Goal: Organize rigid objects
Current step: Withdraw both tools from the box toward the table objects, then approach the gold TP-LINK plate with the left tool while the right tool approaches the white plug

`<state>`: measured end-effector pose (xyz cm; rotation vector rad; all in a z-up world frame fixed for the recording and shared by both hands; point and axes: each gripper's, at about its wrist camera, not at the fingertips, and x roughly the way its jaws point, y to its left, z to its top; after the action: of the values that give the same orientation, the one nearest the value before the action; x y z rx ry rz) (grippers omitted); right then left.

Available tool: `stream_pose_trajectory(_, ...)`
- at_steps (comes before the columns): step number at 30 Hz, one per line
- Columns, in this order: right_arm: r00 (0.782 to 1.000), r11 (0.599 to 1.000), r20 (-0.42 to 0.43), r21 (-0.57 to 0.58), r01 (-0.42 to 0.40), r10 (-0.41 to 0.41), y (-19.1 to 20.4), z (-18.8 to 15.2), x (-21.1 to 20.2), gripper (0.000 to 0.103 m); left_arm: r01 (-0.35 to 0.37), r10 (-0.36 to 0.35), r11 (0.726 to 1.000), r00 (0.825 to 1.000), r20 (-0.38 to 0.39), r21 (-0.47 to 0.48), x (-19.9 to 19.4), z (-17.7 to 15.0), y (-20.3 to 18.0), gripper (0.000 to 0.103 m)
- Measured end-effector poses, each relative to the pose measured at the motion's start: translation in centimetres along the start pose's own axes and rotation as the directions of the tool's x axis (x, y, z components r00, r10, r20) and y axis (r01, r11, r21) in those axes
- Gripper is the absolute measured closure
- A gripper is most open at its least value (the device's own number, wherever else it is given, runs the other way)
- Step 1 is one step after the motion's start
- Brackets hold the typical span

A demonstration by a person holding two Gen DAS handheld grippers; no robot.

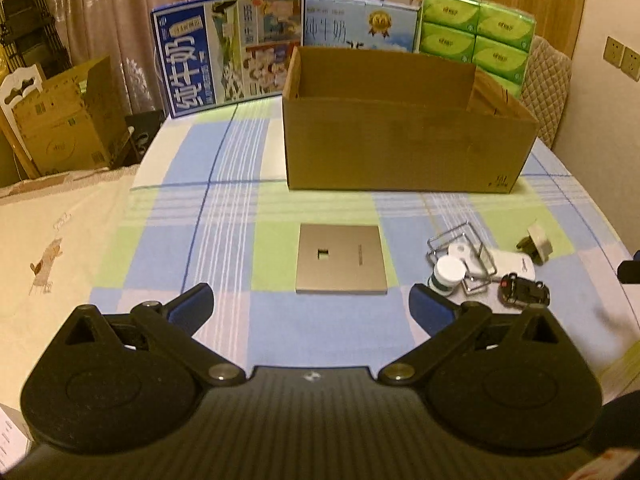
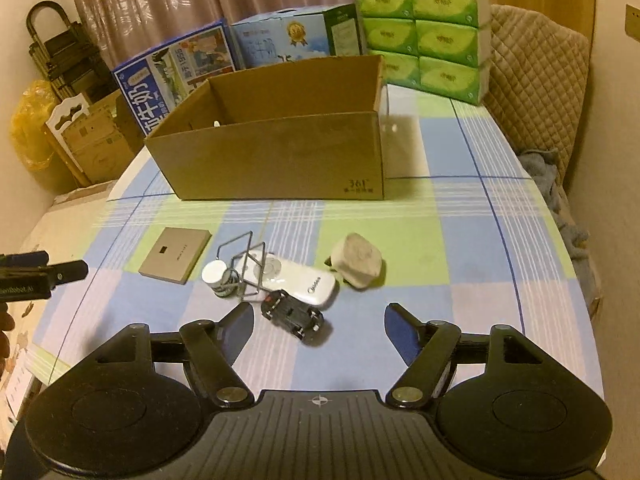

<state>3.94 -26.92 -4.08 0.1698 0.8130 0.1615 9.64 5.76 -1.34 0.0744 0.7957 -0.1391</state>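
An open brown cardboard box [image 1: 400,148] [image 2: 280,160] stands on the checked tablecloth. In front of it lie a grey square plate [image 1: 342,258] [image 2: 176,254], a wire rack [image 1: 460,248] [image 2: 244,258], a white remote [image 1: 508,262] [image 2: 300,280], a small white bottle [image 1: 448,274] [image 2: 218,278], a black toy car [image 1: 524,292] [image 2: 292,316] and a beige plug adaptor [image 1: 538,244] [image 2: 358,262]. My left gripper [image 1: 312,304] is open wide just short of the grey plate. My right gripper [image 2: 320,320] is open, with the car by its left fingertip and untouched.
Milk cartons [image 1: 228,52] [image 2: 176,68] and green tissue packs [image 1: 476,28] [image 2: 424,36] line the back of the table. A quilted chair [image 2: 536,92] stands at the right, cardboard boxes [image 1: 68,124] on the floor at the left. The left gripper's tip [image 2: 44,272] shows at the left edge.
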Motion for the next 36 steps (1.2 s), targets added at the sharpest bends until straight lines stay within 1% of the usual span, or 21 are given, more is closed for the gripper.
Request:
stream_pose_trajectory(8, 1.0, 0.999, -0.01, 0.044, 0.008, -0.007, -1.3, -0.1, 0.9, 0.033, 0.003, -0.003, 1.0, 1.0, -0.027, 0.003, 1.6, -0.6, -0.3, 0.001)
stream_pose_trajectory(19, 1.0, 0.992, -0.023, 0.129, 0.003, 0.0, -2.9, 0.6, 3.0, 0.033, 0.008, -0.007, 1.0, 0.999, -0.048, 0.019, 4.1, -0.3, -1.0, 0.001)
stream_pose_trajectory(26, 1.0, 0.99, -0.028, 0.143, 0.007, -0.003, -3.4, 1.2, 4.9, 0.033, 0.005, -0.004, 1.0, 0.998, -0.062, 0.028, 6.4, 0.1, -1.0, 0.001)
stream_pose_trajectory(36, 0.999, 0.986, -0.029, 0.166, -0.008, 0.013, -3.8, 2.2, 8.0, 0.033, 0.027, -0.024, 0.999, 0.996, -0.083, 0.039, 10.2, 0.6, -1.7, 0.001)
